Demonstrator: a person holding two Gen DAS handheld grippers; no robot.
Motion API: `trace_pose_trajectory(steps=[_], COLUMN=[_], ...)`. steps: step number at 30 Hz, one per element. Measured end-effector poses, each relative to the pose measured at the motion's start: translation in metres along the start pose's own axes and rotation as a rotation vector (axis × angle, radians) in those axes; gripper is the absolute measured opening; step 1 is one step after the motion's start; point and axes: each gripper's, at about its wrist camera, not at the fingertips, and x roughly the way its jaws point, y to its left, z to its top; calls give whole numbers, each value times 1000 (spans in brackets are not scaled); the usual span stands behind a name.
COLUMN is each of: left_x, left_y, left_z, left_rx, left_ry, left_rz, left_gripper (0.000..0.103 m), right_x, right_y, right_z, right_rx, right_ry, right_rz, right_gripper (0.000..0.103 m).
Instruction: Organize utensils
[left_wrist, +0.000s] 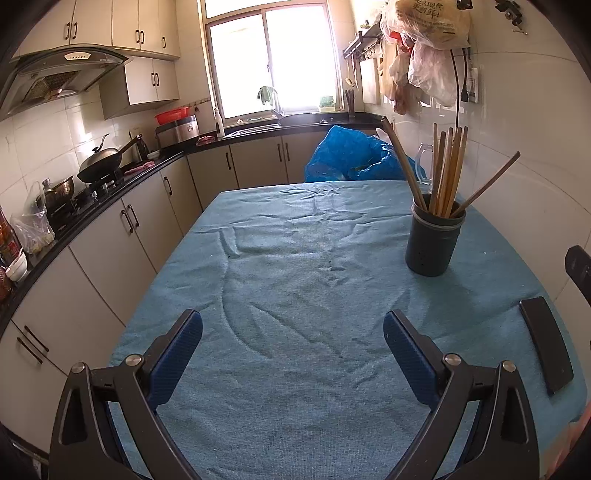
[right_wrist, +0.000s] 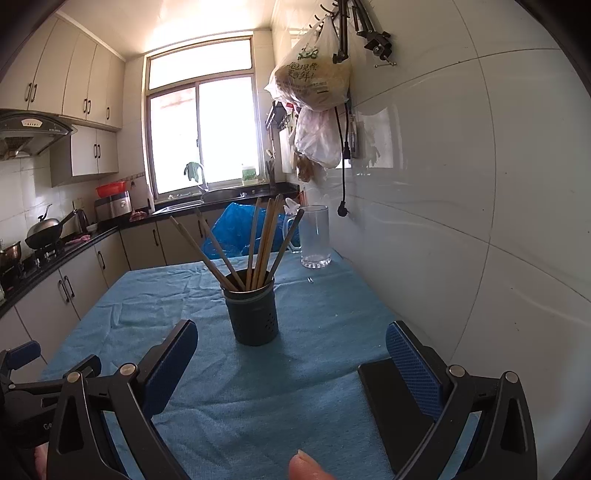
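A dark round utensil holder (left_wrist: 433, 240) stands on the blue tablecloth (left_wrist: 295, 277) at the right, with several wooden chopsticks (left_wrist: 448, 170) upright in it. In the right wrist view the holder (right_wrist: 253, 314) stands just ahead of centre, chopsticks (right_wrist: 264, 240) fanned out. My left gripper (left_wrist: 292, 332) is open and empty, low over the near part of the cloth. My right gripper (right_wrist: 291, 345) is open and empty, a short way before the holder. The left gripper's finger also shows in the right wrist view (right_wrist: 22, 354) at the far left.
A flat black object (left_wrist: 546, 343) lies at the table's right edge, also seen under my right finger (right_wrist: 388, 398). A clear glass mug (right_wrist: 314, 236) stands at the far right by the tiled wall. A blue plastic bag (left_wrist: 351, 155) sits behind the table. Kitchen counter and cabinets (left_wrist: 110, 221) run along the left.
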Motion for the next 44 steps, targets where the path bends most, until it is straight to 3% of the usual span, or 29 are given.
trace_pose_trajectory(steps=[37,44], left_x=[10,21], left_y=[-2,13], left_z=[-8,-7], left_rx=[-6,-40], left_ry=[28,58], left_rz=[12,-5], left_gripper=[98,98], right_x=[11,36], right_y=[4,3], right_z=[-10,-11], right_rx=[-16,-37], right_ry=[66,124], right_rz=[3,0], right_gripper=[103,103])
